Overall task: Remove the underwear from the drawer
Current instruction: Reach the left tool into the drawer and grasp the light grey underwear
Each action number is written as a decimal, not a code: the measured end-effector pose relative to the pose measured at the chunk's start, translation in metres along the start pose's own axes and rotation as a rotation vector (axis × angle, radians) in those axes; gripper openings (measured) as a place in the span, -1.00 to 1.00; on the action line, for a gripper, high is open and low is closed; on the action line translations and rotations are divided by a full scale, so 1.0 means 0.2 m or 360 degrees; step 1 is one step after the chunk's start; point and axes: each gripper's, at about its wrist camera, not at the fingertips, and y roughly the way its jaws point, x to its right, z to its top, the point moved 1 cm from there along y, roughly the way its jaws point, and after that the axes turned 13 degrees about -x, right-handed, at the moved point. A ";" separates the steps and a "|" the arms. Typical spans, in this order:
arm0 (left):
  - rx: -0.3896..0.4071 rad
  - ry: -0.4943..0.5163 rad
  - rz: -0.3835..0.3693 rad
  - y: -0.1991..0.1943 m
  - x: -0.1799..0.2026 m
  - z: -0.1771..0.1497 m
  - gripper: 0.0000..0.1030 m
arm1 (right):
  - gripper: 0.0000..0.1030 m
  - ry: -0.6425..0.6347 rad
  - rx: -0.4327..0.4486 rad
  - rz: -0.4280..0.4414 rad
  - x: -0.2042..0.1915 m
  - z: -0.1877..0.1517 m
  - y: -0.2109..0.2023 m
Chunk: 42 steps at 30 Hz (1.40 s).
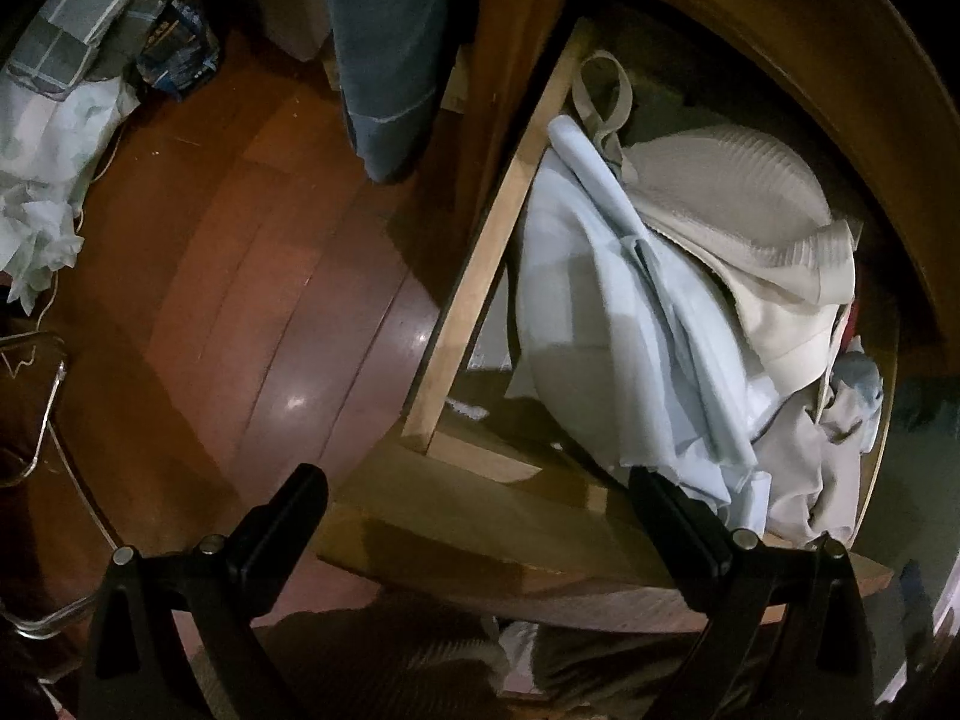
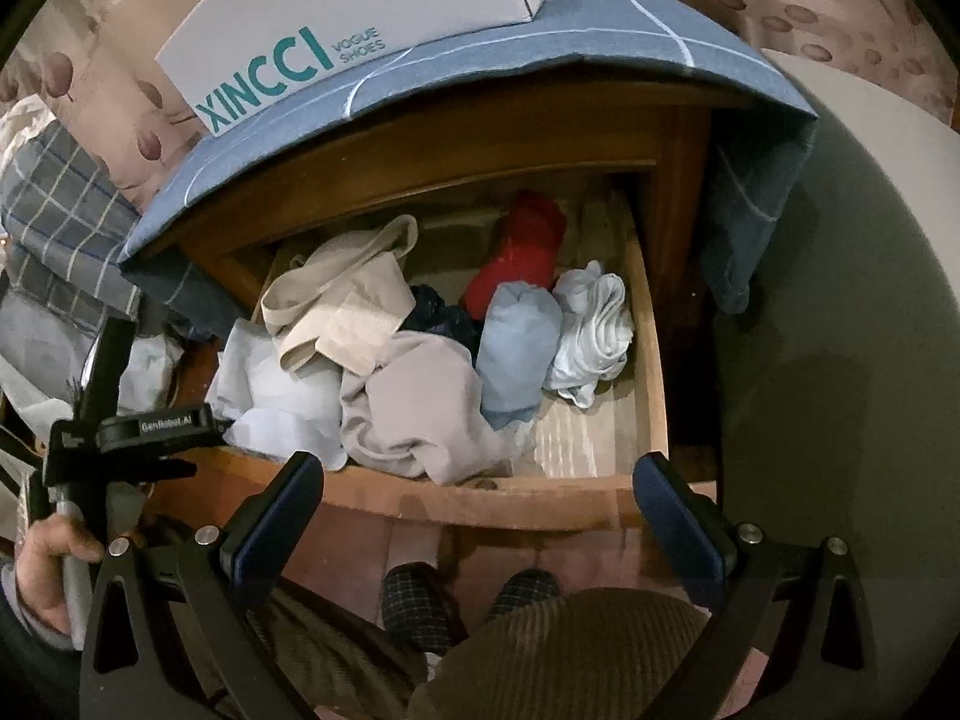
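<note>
The wooden drawer [image 2: 540, 501] stands pulled open and holds a pile of underwear: a beige piece [image 2: 336, 306], pale blue pieces [image 2: 519, 342], a red one [image 2: 525, 252], a white bundle [image 2: 594, 330] and a grey-beige one [image 2: 420, 408]. My right gripper [image 2: 480, 501] is open and empty, above the drawer's front edge. My left gripper [image 1: 477, 510] is open and empty at the drawer's left front corner [image 1: 420, 426], close to a pale blue garment [image 1: 630, 324] and a beige bra [image 1: 720, 192]. The left gripper's body also shows in the right wrist view [image 2: 126, 426].
A blue checked cloth [image 2: 540, 54] covers the cabinet top, with a white shoe box [image 2: 336, 18] on it. Wooden floor [image 1: 240, 276] lies left of the drawer, with clothes and paper [image 1: 54, 138] piled there. My slippers [image 2: 420, 606] stand below the drawer front.
</note>
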 end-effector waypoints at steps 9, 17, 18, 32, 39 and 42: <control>0.0052 0.0062 0.0056 -0.03 0.05 -0.03 1.00 | 1.00 0.0003 -0.0013 0.0020 0.02 0.04 0.01; 0.0155 0.0061 0.0077 -0.07 0.11 -0.12 1.00 | 1.00 -0.0036 -0.0066 0.0042 0.00 0.04 0.05; 0.0157 0.0059 0.0072 -0.07 0.11 -0.12 1.00 | 1.00 -0.0051 -0.0069 0.0034 -0.02 0.04 0.05; 0.0314 0.0101 0.0065 -0.24 0.07 -0.27 0.98 | 1.00 -0.0007 -0.0281 0.0052 -0.07 0.21 0.15; 0.0351 0.0101 -0.0094 -0.38 -0.02 -0.28 0.98 | 1.00 0.0012 -0.0453 0.0093 -0.12 0.31 0.26; 0.0361 0.0147 -0.0081 -0.42 -0.02 -0.26 0.98 | 1.00 -0.0025 -0.0522 0.0064 -0.16 0.32 0.33</control>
